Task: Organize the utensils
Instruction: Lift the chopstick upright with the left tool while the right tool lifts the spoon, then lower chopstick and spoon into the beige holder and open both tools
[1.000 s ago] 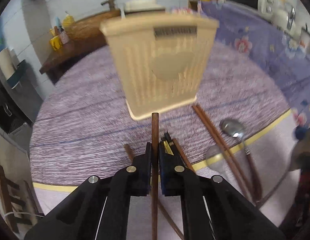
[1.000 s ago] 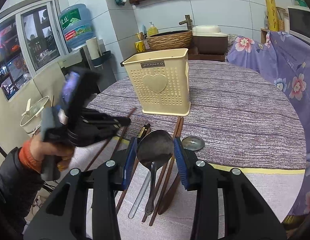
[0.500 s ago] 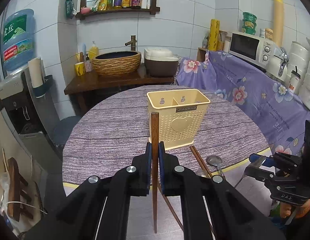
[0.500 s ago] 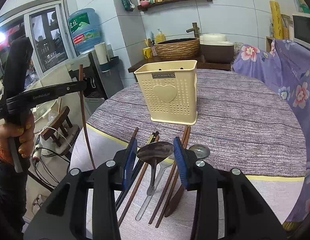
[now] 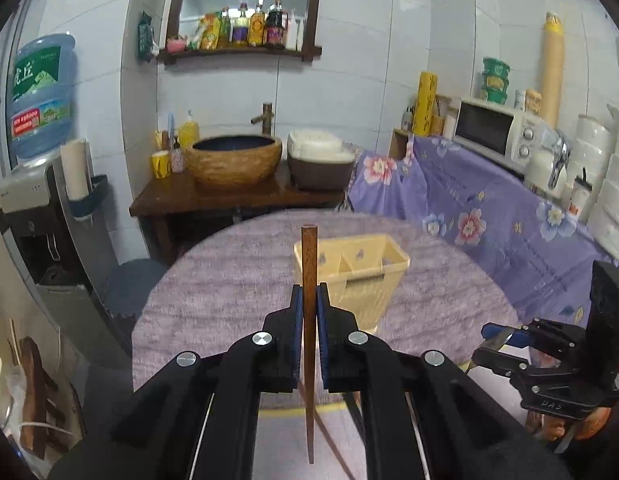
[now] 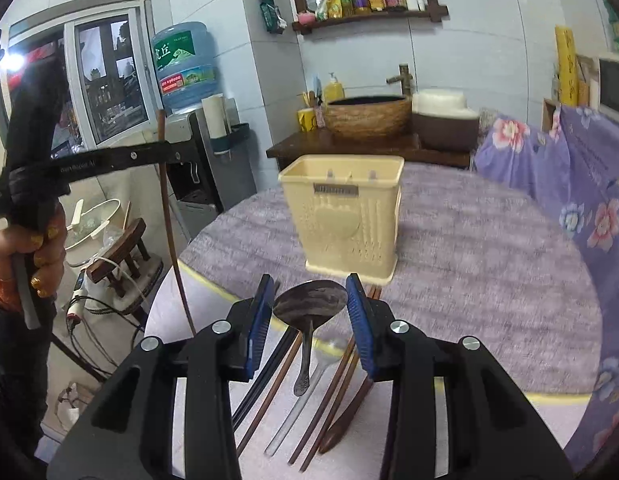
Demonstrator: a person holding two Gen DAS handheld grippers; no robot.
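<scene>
While both tools hang above the worktop (image 6: pixel 489 280): two utensils are carried toward the cream holder (image 6: pixel 343 220).
Left gripper (image 5: pixel 308 312): jaws clamped on an upright wooden chopstick (image 5: pixel 308 280), just short of the holder.
Right gripper (image 6: pixel 309 312): jaws part-open, clasping a metal spoon (image 6: pixel 309 306) by its bowl.
Remaining utensils (image 6: pixel 329 392): lying on the worktop below.
Next move, likely: position each tip over a compartment, lower, release.
</scene>
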